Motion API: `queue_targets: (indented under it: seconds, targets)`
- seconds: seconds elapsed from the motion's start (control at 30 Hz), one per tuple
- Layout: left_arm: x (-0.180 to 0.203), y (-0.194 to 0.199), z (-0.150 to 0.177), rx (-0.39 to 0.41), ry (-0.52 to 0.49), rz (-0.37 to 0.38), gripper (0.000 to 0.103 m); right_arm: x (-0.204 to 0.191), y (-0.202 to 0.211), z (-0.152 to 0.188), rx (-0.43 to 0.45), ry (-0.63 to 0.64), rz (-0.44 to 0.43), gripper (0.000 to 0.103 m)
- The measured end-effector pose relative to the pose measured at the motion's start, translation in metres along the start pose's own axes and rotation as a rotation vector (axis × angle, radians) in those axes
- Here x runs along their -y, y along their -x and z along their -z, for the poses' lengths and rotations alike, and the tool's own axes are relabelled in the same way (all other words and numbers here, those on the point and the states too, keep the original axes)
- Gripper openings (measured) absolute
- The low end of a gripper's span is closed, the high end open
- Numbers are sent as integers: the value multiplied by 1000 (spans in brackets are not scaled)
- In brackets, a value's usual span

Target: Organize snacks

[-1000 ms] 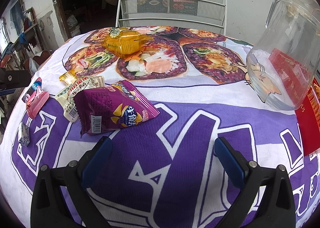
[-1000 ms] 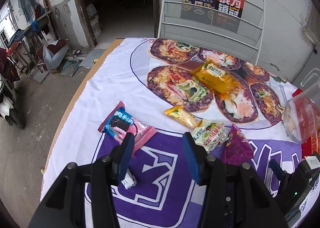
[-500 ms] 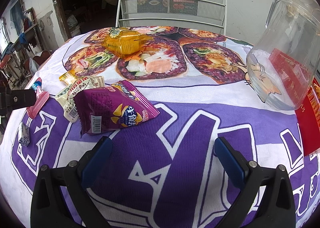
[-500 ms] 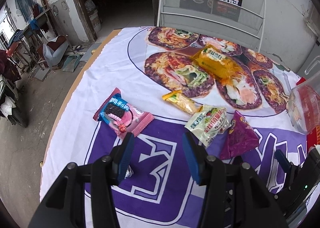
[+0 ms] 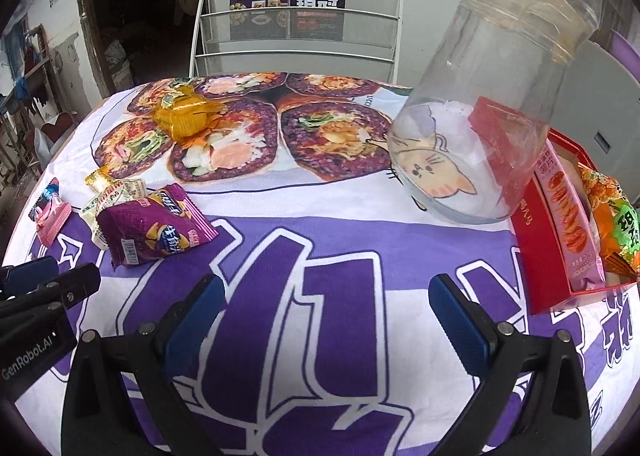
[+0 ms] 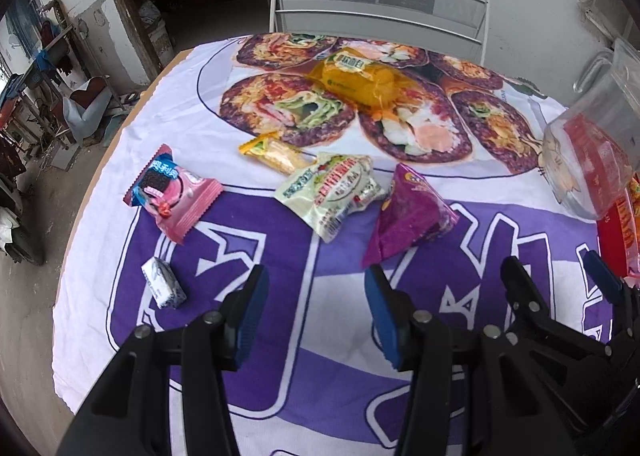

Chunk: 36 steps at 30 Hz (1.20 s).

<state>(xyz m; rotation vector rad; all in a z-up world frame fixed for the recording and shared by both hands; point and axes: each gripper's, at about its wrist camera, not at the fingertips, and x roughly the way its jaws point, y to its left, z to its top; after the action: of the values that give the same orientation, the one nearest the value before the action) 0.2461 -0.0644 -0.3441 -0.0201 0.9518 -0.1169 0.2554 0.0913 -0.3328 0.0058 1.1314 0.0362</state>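
Several snack packs lie on the purple and white tablecloth (image 6: 304, 384). A pink cookie pack (image 6: 176, 192), a small wrapped candy (image 6: 164, 288), a green-white pack (image 6: 332, 192), a purple chip pack (image 6: 408, 216), a thin yellow bar (image 6: 276, 154) and a big yellow pack (image 6: 360, 80) lie ahead of my right gripper (image 6: 316, 308). It is open and empty, hovering just short of the green-white pack. My left gripper (image 5: 326, 312) is open over bare cloth, with the purple chip pack (image 5: 156, 230) to its upper left. A red box (image 5: 536, 248) at the right holds a pink pack (image 5: 568, 212) and an orange pack (image 5: 616, 220).
A clear glass pitcher (image 5: 488, 116) stands on the cloth beside the red box. A white wire rack (image 5: 300, 16) with two books stands behind the table. The table's left edge (image 6: 120, 132) drops to a concrete floor with clutter.
The left gripper has drawn to the right, bringing the red box into its view. The right gripper has moved lower and closer to the snacks and now shows at the left view's edge.
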Motion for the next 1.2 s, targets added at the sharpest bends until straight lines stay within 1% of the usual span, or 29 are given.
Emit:
queue_targets:
  seconds: [0.13, 0.2, 0.3, 0.37, 0.4, 0.53, 0.67, 0.83, 0.9, 1.2]
  targets:
    - [26, -7, 10, -38, -26, 9, 103, 30, -5, 15, -15, 14, 0, 49]
    - [36, -12, 14, -46, -38, 6, 103, 41, -7, 21, -8, 39, -9, 49]
    - [44, -20, 17, -51, -13, 1, 103, 50, -10, 25, 6, 69, -22, 49]
    - [48, -24, 19, -50, 0, 8, 103, 56, -15, 27, 11, 68, -32, 49]
    - [49, -26, 19, -50, 2, 5, 103, 57, -16, 28, 23, 65, -35, 49]
    - [57, -29, 20, -36, -44, -10, 103, 63, -19, 23, 83, 25, -41, 49]
    - [61, -27, 27, -3, -84, -27, 103, 61, -22, 23, 139, 21, -7, 49]
    - [61, -25, 29, -5, -91, -19, 103, 59, -24, 27, 193, 22, 19, 49]
    - [61, -24, 29, -5, -93, -20, 103, 59, -23, 32, 231, 25, 14, 49]
    - [61, -25, 29, -5, -92, -19, 103, 59, -24, 32, 230, 30, 11, 49]
